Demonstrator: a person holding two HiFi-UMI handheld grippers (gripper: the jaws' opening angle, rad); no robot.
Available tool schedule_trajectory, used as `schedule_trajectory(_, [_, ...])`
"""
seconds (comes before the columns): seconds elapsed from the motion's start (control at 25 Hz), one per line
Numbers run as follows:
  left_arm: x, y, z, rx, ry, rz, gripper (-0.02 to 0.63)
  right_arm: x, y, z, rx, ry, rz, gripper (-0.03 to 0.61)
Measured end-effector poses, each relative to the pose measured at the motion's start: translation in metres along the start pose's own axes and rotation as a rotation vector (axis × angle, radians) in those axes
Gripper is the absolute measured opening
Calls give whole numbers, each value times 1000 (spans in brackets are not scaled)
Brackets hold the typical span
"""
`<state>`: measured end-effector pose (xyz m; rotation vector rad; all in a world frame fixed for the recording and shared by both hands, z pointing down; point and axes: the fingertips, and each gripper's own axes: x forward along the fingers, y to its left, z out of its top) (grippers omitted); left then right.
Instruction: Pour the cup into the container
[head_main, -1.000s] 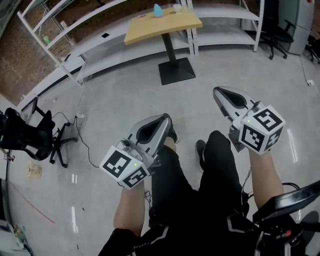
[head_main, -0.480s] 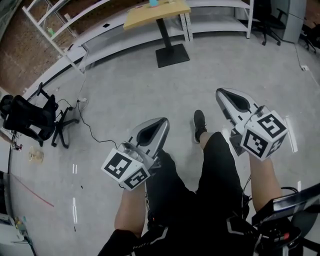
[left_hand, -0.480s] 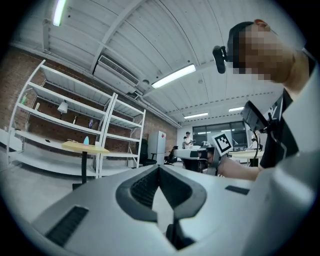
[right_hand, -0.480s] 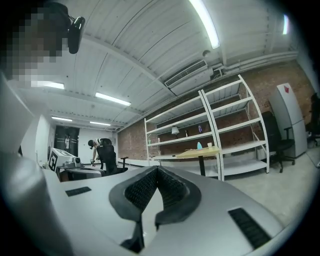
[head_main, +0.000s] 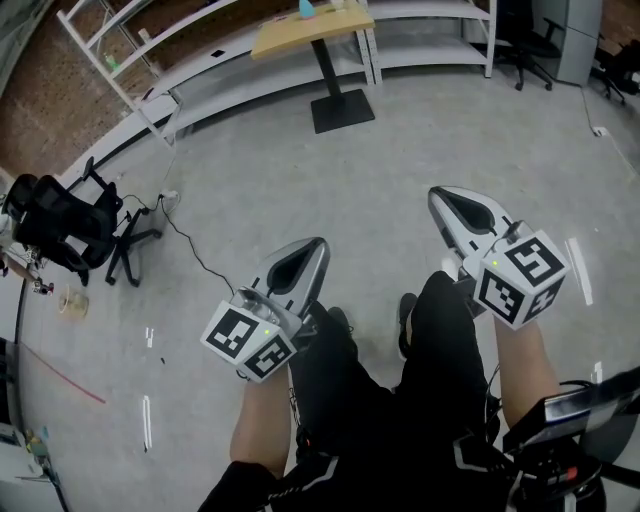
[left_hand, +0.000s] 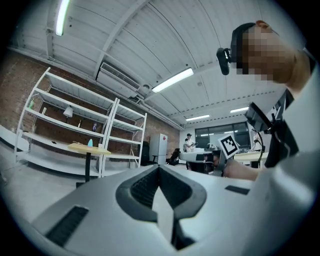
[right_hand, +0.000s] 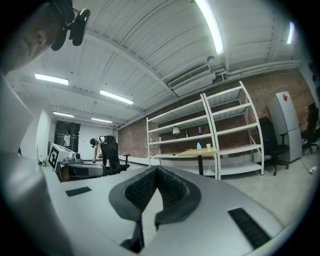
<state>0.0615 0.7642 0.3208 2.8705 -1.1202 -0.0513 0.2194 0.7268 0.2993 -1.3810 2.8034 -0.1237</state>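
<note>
Left gripper, right gripper held level, jaws together on nothing; presumably nothing to grasp yet: bench stands well apart.

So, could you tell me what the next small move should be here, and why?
Probably walk up to the wooden table: the small blue item on it stands far ahead, out of reach, and the left gripper and right gripper are shut and empty.

L gripper jaws pressed together n empty, R gripper same, both pointing fwd n level, side by side, bare forearms behind em
</note>
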Motion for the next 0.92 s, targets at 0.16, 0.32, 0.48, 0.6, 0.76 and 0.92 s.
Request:
schedule_trajectory(0.16, [-10, -11, 2, 0, -8, 7, 2, -13, 7, 2, 6, -11, -5, 0])
schedule_trajectory(0.32, [-16, -15, 9, 4, -20, 5, 2, -16, 10, 4, 6, -11, -18, 0])
schedule_trajectory(0.48, [-19, -16, 16, 10, -31, 1, 2, -15, 11, 8, -9, -11, -28, 0])
schedule_trajectory(0.6, [-17, -16, 12, 8, -35, 5, 0, -13, 5, 0, -10, -2, -35, 0])
schedule_trajectory(0.76, [-16, -14, 10, 8, -30, 5, 0, -12, 6, -2, 4, -10, -23, 0])
schedule_trajectory(0.92, [-16, -11, 13, 11, -31, 11, 2, -13, 6, 2, -1, -10, -20, 0])
